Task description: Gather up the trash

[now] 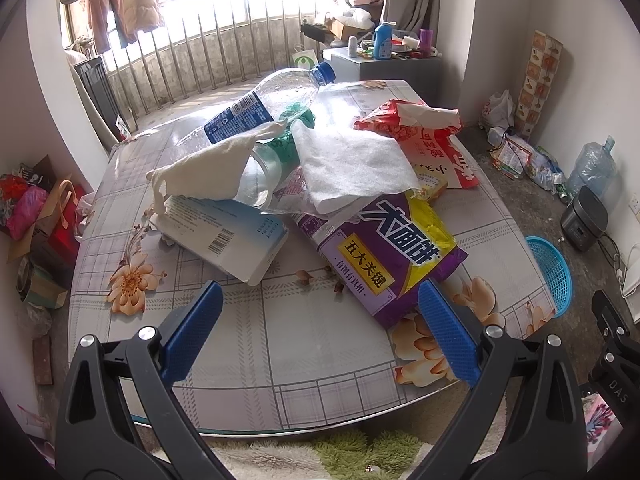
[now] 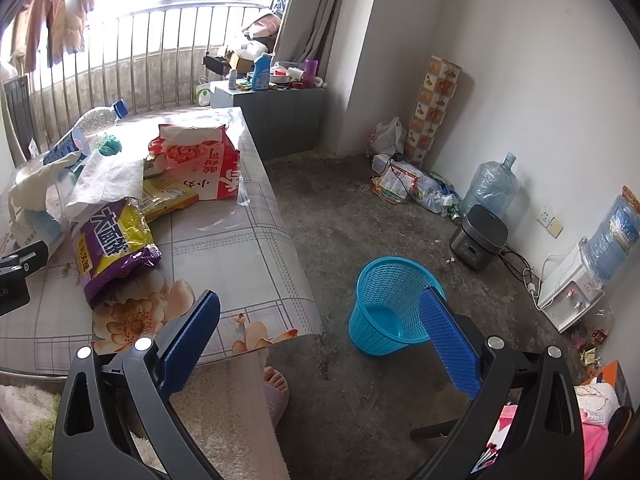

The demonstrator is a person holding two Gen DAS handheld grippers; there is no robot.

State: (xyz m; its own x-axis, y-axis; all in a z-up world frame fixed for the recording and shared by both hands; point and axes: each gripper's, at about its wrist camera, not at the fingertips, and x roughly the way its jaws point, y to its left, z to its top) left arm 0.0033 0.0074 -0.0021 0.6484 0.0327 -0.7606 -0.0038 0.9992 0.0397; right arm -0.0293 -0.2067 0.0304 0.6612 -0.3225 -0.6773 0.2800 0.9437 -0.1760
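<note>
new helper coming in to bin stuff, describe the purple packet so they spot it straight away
On the flower-print table, look at the trash pile's near edge. The purple packet lies flat there, partly under a white tissue. It alone is purple, with a yellow panel and big white characters; the red bag sits further back.

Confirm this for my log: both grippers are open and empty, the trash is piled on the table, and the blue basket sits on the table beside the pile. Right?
Not quite: the blue basket stands on the floor beside the table, as the right wrist view shows. The rest holds: the left gripper and right gripper are open and empty, and the trash, such as the purple wrapper, is piled on the table.
</note>
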